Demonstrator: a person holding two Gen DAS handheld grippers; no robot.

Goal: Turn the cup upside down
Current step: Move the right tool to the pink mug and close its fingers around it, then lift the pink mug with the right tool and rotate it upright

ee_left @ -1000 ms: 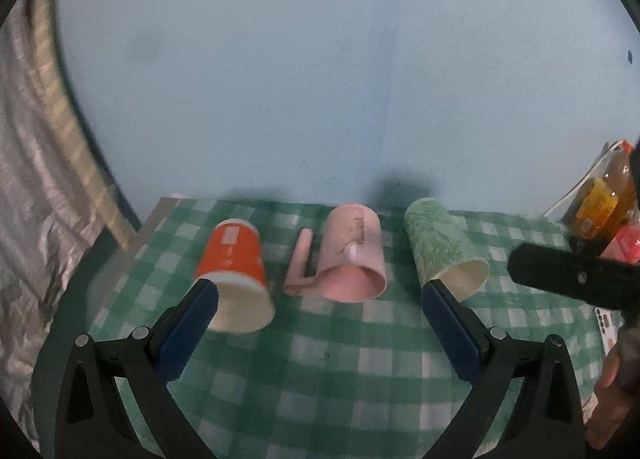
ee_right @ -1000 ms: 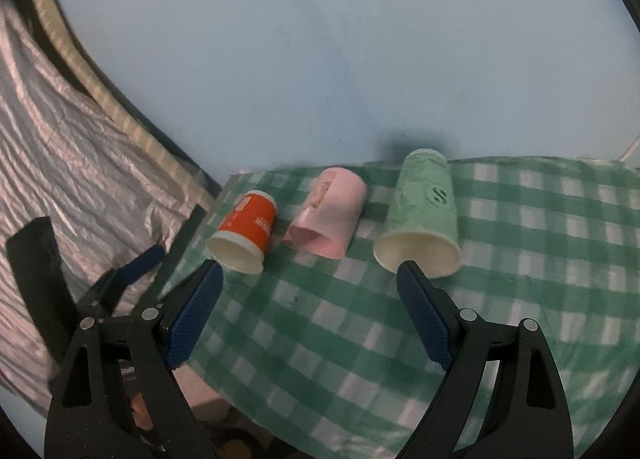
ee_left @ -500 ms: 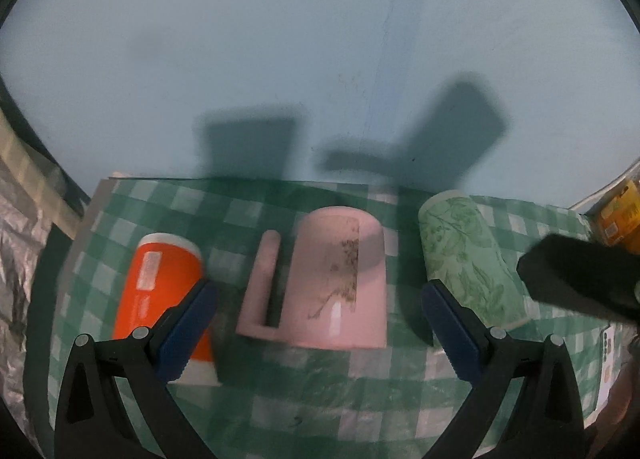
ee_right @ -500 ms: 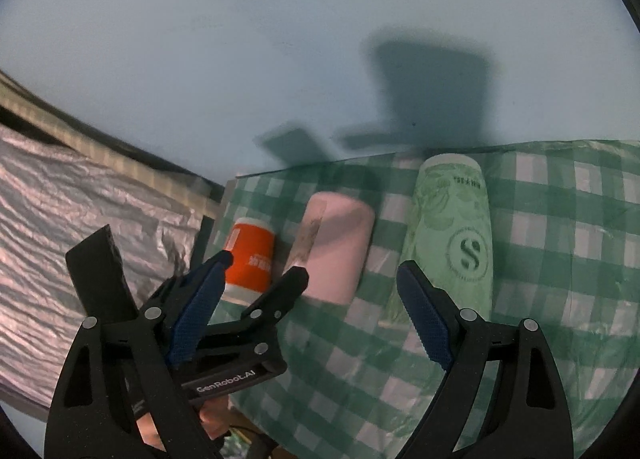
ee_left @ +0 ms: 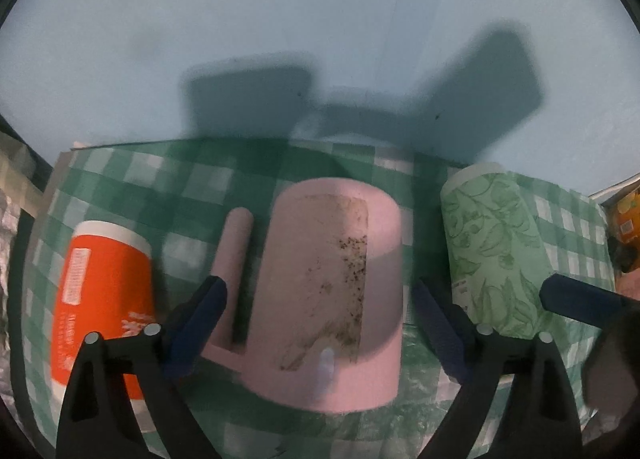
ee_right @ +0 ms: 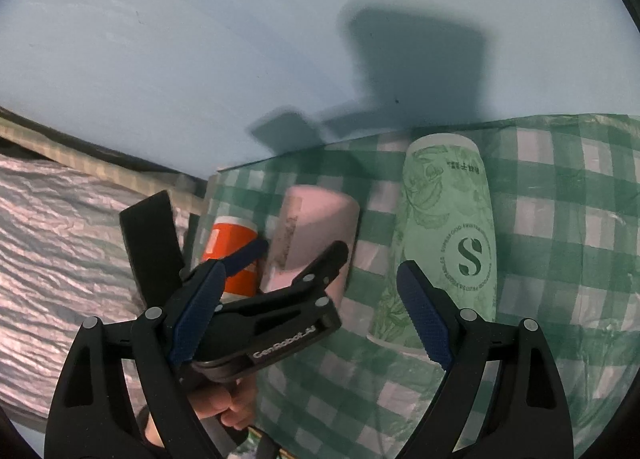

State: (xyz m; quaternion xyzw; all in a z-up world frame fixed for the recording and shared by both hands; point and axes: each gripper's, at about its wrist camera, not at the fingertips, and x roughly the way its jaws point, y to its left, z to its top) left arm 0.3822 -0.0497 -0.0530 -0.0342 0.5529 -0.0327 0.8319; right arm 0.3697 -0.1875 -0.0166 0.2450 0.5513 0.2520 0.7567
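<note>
Three cups lie on their sides on a green checked cloth (ee_left: 192, 179), bases toward the wall. A pink mug (ee_left: 332, 291) with its handle to the left is in the middle, an orange paper cup (ee_left: 100, 299) on the left, a green paper cup (ee_left: 496, 255) on the right. My left gripper (ee_left: 320, 323) is open, its fingers on either side of the pink mug. My right gripper (ee_right: 308, 315) is open just before the green cup (ee_right: 448, 247). The right wrist view also shows the left gripper (ee_right: 304, 263) around the pink mug (ee_right: 312, 235), next to the orange cup (ee_right: 232, 255).
A pale blue wall (ee_left: 320, 39) stands right behind the cups. Crinkled silver foil (ee_right: 60, 227) hangs left of the table. An orange bottle (ee_left: 626, 219) stands at the far right edge.
Both grippers have moved forward and down toward the cups. The left gripper's fingers now flank the pink mug; the right gripper has come close to the green cup.
</note>
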